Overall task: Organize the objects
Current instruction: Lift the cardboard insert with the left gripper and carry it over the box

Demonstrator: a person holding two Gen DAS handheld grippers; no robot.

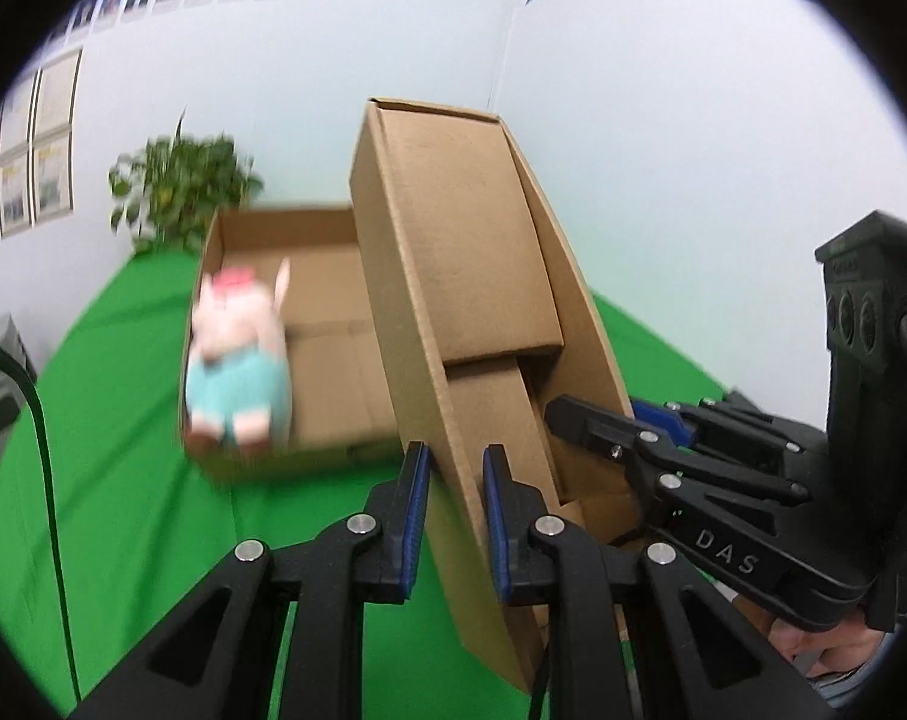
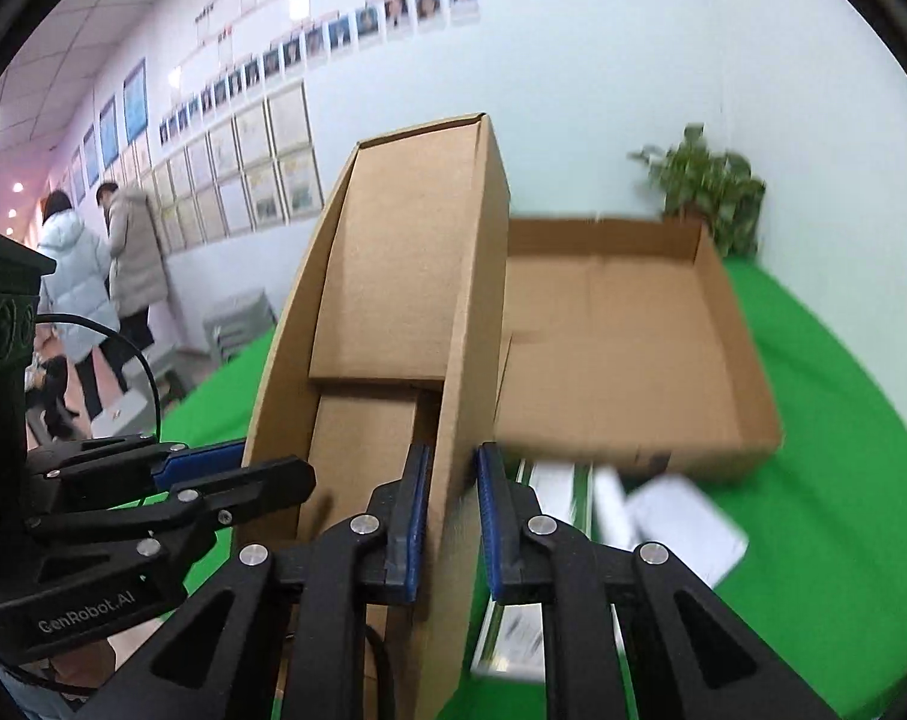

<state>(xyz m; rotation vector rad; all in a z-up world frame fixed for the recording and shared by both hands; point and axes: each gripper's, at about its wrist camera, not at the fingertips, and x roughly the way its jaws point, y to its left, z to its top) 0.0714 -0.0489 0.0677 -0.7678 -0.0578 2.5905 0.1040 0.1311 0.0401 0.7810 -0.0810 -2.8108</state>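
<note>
Both tongs hold one narrow cardboard box (image 1: 453,276), open side toward the cameras and tilted up off the green cloth (image 1: 123,480). Left gripper (image 1: 453,516): its blue pads are closed onto the box's left side wall, one pad outside, one inside. Right gripper (image 2: 450,516): clamped the same way on the opposite, right side wall, the wall sandwiched between its pads. Each gripper shows in the other's view: from the left wrist the right one reaches in from the right at the box's near end, and from the right wrist the left one comes in from the left. Inside the held box, folded cardboard flaps lie against the bottom panel. Beyond the tongs, a wide shallow cardboard tray (image 2: 747,360) sits on the cloth; it lies ahead and left of the left gripper, ahead and right of the right gripper. A plush toy (image 1: 237,366), pink with a teal lower half, rests in the tray's left end as seen from the left wrist; blurred. Just right of the right gripper's fingers, white packets (image 2: 675,516) lie on the cloth in front of the tray, too blurred to identify. A potted plant (image 2: 705,186) stands behind the tray by the wall. Two people in coats (image 2: 99,276) stand far left in the right wrist view.
</note>
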